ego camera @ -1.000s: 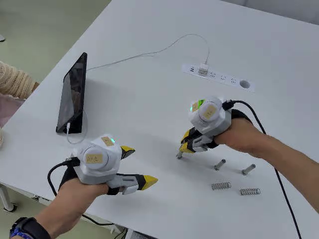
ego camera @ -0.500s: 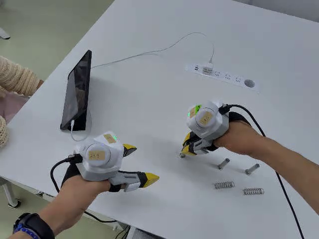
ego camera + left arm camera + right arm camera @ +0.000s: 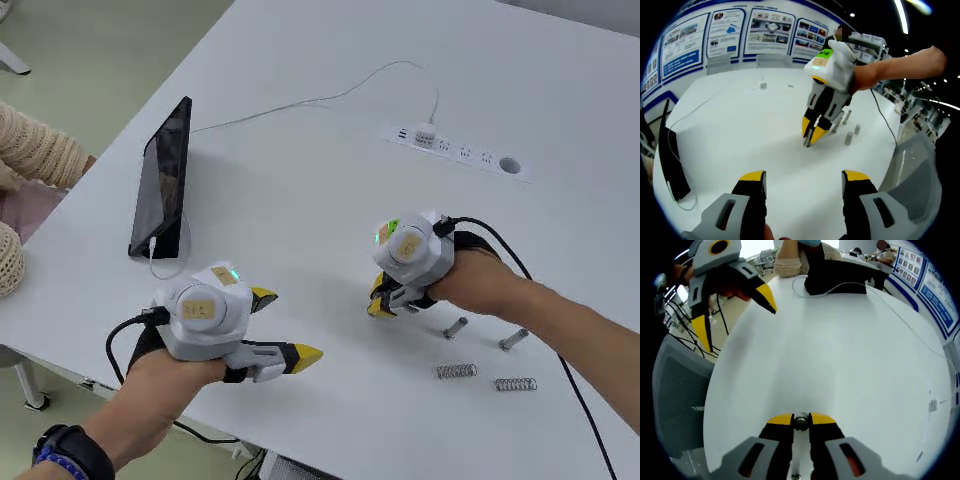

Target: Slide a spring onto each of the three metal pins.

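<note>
While the left claw (image 3: 287, 323) gapes, the right claw (image 3: 381, 301) clamps a pin (image 3: 801, 421).

Matt white table (image 3: 300, 230); shiny metal pins (image 3: 456, 327) and wire springs (image 3: 457, 371).

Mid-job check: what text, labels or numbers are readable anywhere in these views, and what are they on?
Nothing reads clearly.
Stickers on the left gripper: faint marks, too blurred to read.
Sticker on the right gripper: too blurred to read.
Wall posters: print too small to read.
Power strip and tablet: no legible text.
</note>
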A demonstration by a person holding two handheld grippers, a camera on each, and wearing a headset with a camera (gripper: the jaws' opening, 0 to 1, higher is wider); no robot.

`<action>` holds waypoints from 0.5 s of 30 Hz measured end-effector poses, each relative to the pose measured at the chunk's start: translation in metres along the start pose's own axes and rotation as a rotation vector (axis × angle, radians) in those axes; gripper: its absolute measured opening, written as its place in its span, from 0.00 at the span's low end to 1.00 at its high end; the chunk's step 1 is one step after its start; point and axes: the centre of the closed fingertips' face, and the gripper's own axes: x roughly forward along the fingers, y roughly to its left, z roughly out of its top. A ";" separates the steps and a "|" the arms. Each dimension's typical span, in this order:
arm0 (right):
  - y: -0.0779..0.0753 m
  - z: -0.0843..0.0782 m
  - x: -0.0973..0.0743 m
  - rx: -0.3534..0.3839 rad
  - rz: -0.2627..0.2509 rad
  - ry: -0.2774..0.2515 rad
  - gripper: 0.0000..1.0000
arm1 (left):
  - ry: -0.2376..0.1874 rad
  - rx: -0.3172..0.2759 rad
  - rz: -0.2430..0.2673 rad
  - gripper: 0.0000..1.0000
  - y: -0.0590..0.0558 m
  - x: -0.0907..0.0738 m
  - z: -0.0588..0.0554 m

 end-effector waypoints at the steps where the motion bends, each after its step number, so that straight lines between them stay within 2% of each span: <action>1: 0.000 0.000 0.000 0.003 -0.001 0.001 0.13 | 0.000 0.001 0.001 0.62 0.000 0.000 0.000; 7: 0.001 -0.001 -0.003 0.019 0.000 -0.008 0.19 | 0.000 0.003 0.001 0.62 0.001 0.000 0.000; 15: 0.002 -0.005 -0.020 0.048 -0.025 -0.022 0.31 | 0.003 0.010 -0.013 0.62 -0.006 0.003 0.002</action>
